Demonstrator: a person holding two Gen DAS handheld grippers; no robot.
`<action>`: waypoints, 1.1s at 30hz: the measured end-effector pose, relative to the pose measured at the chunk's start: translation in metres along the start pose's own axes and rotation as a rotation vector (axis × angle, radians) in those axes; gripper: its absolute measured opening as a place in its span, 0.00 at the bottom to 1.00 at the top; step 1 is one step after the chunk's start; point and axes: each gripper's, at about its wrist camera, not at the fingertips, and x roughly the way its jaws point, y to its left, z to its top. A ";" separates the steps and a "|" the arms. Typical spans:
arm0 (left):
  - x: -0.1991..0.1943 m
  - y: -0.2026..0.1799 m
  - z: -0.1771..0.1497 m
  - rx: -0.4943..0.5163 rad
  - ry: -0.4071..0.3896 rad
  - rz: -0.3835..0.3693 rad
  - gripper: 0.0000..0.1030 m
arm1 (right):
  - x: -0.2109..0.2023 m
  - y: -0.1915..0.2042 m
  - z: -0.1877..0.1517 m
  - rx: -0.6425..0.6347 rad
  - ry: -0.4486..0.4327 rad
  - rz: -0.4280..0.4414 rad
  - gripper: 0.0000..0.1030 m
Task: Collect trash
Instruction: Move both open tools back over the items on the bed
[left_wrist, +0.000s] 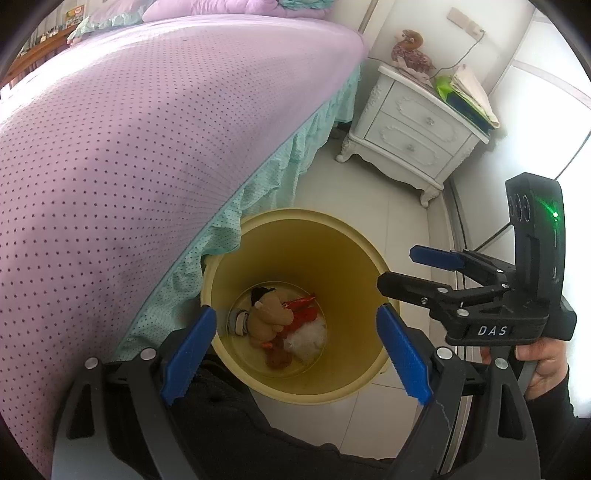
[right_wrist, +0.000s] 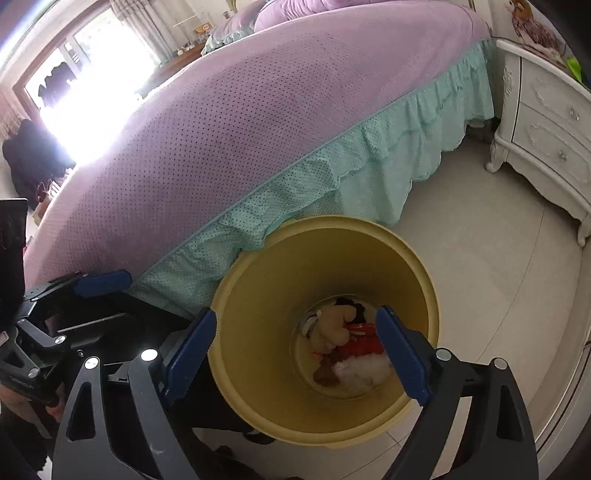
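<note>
From the left wrist view, the left gripper (left_wrist: 295, 350) hangs over the yellow bin (left_wrist: 369, 254) with its blue pads spread wide and nothing between them. The right gripper (left_wrist: 399, 269) pokes in from the right over the bin's far rim, held in a hand (left_wrist: 543, 362), jaws likewise parted and empty. The drop looks done here, so the sensible thing is to lift both tools straight up and clear of the rim before swinging off for more trash, with the fingers kept away from the bed skirt (left_wrist: 258, 192) that drapes onto the bin's edge. At the bottom of the bin lies the trash (left_wrist: 284, 328): a tan plush toy, a red crinkled wrapper, something white and fluffy, and a brown lump, all heaped together.

From the right wrist view, the right gripper (right_wrist: 295, 350) is released too, pads wide, nothing caught. The left gripper (right_wrist: 92, 284) shows at the left edge, just beside the skirt (right_wrist: 369, 184). The bin (right_wrist: 258, 288) stands on the tiled floor, tucked against the purple bed (right_wrist: 240, 110), with a white nightstand (right_wrist: 546, 122) well apart to the right. The trash (right_wrist: 347, 350) sits deep inside, soft and light by the look of it, likely to stay put.
</note>
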 end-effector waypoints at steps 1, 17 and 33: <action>-0.001 0.000 0.000 -0.001 -0.002 -0.002 0.85 | -0.002 0.000 0.000 0.001 -0.004 -0.001 0.82; -0.096 0.018 -0.011 -0.003 -0.199 0.123 0.91 | -0.057 0.110 0.041 -0.212 -0.180 0.186 0.86; -0.258 0.119 -0.070 -0.292 -0.441 0.569 0.96 | -0.051 0.324 0.074 -0.564 -0.248 0.481 0.92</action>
